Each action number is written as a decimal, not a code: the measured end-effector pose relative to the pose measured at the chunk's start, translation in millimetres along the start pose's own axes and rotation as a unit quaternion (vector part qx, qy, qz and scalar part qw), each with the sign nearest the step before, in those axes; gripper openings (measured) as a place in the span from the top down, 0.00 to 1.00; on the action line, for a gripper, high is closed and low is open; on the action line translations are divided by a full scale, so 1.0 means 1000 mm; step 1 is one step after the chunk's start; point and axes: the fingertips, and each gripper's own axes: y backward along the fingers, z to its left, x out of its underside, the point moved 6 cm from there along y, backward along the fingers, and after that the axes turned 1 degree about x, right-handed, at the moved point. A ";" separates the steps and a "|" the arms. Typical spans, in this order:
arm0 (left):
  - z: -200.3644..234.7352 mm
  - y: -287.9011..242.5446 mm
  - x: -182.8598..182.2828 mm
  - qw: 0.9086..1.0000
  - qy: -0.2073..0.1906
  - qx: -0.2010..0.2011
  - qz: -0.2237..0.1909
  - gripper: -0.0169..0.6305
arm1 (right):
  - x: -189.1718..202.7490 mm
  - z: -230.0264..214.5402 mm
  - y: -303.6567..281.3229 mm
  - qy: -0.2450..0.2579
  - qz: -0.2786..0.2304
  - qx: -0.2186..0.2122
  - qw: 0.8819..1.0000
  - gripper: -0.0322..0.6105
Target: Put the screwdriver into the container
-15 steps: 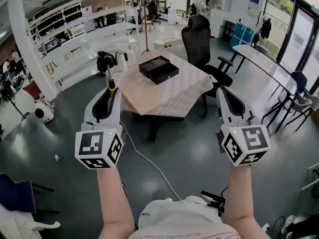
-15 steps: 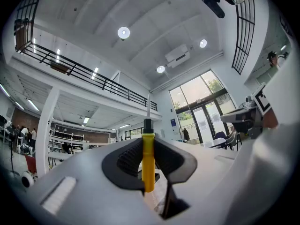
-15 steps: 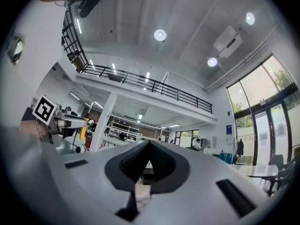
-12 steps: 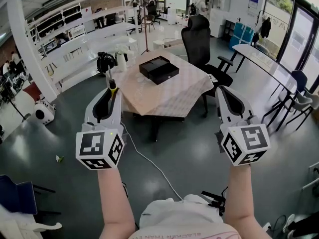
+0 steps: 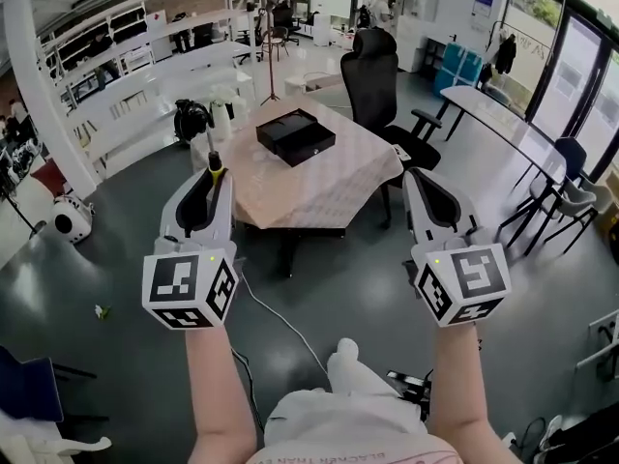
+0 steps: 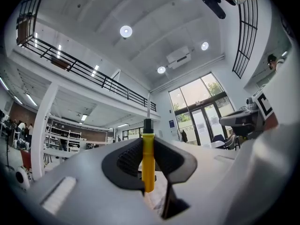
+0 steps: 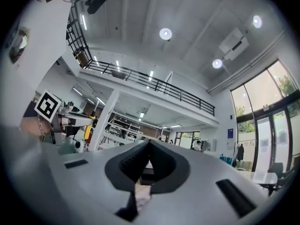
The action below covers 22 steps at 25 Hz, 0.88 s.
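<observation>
Changed: white-clad leg (image 5: 345, 361) newly swung in at bottom centre; table and container shifted slightly left in head view. Judged: person walking toward them.
Left gripper (image 5: 214, 176): fingers (image 6: 125, 161) clamped on yellow-handled screwdriver with thin metal shaft (image 6: 148, 156), upright.
Right gripper (image 5: 418, 178): fingers closed together, empty.
Ahead, well apart: table under pale checked cloth (image 5: 329, 196); black rectangular open container (image 5: 295, 135) on it.
Drop-off not yet begun.

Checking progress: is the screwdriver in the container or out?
Out. The screwdriver is clamped upright in the left tongs; the black container sits on the table ahead.
</observation>
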 end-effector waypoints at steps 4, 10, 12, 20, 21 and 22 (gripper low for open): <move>0.003 -0.020 0.010 1.000 -0.002 0.003 0.009 0.85 | 0.009 -0.005 -0.022 -0.007 0.000 -0.007 1.000 0.94; 0.007 -0.076 0.030 1.000 -0.015 0.006 0.019 0.85 | 0.035 -0.029 -0.080 -0.025 -0.005 -0.016 1.000 0.94; 0.001 -0.102 0.041 1.000 -0.021 0.006 0.021 0.85 | 0.048 -0.044 -0.101 -0.031 -0.006 -0.020 0.999 0.94; 0.020 -0.229 0.081 0.999 -0.018 0.011 0.028 0.85 | 0.096 -0.098 -0.217 -0.050 -0.007 -0.026 0.998 0.94; 0.023 -0.247 0.084 0.999 -0.017 0.012 0.028 0.85 | 0.100 -0.107 -0.233 -0.052 -0.006 -0.026 0.998 0.94; 0.026 -0.265 0.087 0.999 -0.016 0.012 0.028 0.85 | 0.105 -0.115 -0.248 -0.053 -0.005 -0.026 0.998 0.94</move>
